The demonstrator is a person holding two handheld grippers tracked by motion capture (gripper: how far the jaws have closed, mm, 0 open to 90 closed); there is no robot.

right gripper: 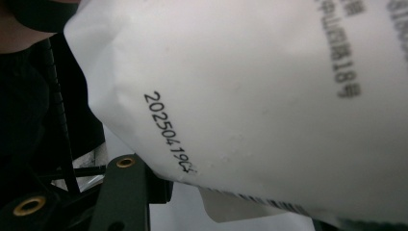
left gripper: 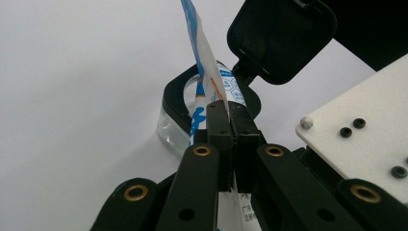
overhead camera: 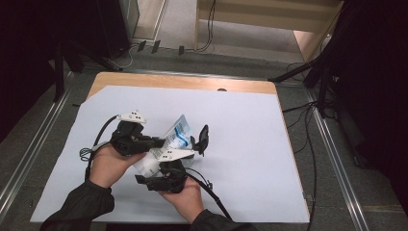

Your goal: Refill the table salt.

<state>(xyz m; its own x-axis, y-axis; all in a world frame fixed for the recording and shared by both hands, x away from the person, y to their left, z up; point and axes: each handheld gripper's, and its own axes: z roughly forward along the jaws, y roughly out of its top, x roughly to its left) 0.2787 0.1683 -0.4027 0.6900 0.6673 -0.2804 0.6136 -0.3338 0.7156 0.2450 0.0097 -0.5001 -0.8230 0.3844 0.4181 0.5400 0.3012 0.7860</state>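
The left gripper (left gripper: 230, 120) is closed tight on the edge of a white and blue pouch (left gripper: 204, 77), held above the counter (overhead camera: 250, 125). The right gripper (overhead camera: 195, 144) grips a clear container (left gripper: 169, 129) with an open black lid (left gripper: 281, 36), just beside the pouch.

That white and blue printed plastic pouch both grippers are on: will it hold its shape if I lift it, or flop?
Probably floppy: the white and blue printed plastic pouch creases and bulges in the right gripper view. Likely light, since the left gripper holds it upright by a thin pinched edge. The glossy film may slip, so keep the right gripper supporting it.
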